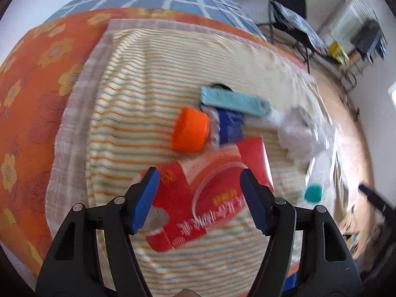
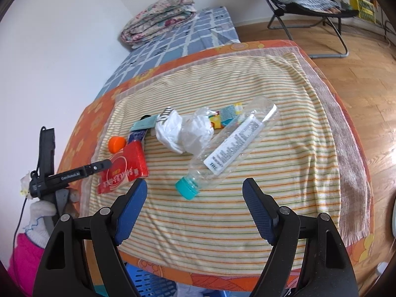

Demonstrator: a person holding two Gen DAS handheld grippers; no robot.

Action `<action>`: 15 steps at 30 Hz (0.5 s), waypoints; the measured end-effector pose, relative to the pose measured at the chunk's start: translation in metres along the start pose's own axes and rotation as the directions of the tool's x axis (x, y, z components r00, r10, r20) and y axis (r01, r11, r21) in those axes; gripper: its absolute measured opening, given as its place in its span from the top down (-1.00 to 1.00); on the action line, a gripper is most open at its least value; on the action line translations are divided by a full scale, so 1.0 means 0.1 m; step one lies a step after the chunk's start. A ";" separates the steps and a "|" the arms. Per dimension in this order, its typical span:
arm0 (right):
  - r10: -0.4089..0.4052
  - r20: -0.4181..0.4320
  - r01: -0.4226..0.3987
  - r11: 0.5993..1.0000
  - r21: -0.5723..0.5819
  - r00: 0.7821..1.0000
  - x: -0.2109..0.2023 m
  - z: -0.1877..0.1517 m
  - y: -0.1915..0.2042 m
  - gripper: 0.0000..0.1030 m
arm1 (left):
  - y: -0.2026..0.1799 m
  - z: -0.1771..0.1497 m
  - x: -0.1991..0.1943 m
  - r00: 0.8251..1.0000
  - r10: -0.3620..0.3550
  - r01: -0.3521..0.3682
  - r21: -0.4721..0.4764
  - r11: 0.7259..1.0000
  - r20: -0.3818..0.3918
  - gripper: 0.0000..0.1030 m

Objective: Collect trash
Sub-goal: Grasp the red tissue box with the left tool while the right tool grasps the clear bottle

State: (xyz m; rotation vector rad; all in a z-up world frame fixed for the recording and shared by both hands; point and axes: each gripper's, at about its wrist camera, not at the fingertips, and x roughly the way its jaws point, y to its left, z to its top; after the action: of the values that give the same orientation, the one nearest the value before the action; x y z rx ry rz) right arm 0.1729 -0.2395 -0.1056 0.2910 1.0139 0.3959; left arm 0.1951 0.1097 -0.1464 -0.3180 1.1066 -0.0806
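Observation:
A flat red packet lies on the striped towel. My left gripper hovers just over it, open, with the blue pads astride the packet and not pressing it. Past the packet sit an orange cap, a dark blue wrapper and a pale blue strip. Crumpled white plastic lies mid-towel beside a colourful wrapper. A clear crushed bottle with a teal cap lies just ahead of my right gripper, which is open and holds nothing.
The towel covers an orange flowered cloth. A blue slotted basket shows below the front edge. A gloved hand and pink sleeve hold the left tool. A folded quilt and a folding chair stand behind, on a wood floor.

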 end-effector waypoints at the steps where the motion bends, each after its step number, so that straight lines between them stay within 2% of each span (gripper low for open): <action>1: 0.005 -0.003 -0.005 1.000 0.011 1.000 0.01 0.00 -0.01 -0.54 | 0.04 0.05 0.02 1.000 -0.012 0.012 -0.023 1.000 0.003 -0.35; 4: 0.003 0.000 -0.003 1.000 0.020 1.000 0.02 0.01 -0.01 -0.54 | 0.11 0.15 0.13 0.999 -0.049 0.048 -0.068 0.997 -0.004 -0.35; 7: -0.017 0.008 0.017 1.000 0.000 1.000 0.04 0.05 -0.01 -0.54 | 0.10 0.12 0.24 0.990 -0.118 0.112 -0.078 0.991 -0.073 -0.35; 12: -0.057 0.011 0.057 0.998 0.020 0.998 0.10 0.17 -0.18 -0.54 | -0.11 -0.12 0.26 0.984 -0.092 0.099 0.041 0.994 -0.154 -0.35; 15: -0.055 -0.027 0.057 0.996 0.074 0.998 0.22 0.23 -0.31 -0.54 | -0.27 -0.26 0.25 0.980 -0.060 0.083 0.112 0.990 -0.190 -0.35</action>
State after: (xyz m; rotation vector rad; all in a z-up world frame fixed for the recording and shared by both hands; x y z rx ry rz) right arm 0.2086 -0.2579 -0.1240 0.3243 1.0606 0.3121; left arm 0.1855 0.0734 -0.1704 -0.2465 1.2697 -0.2437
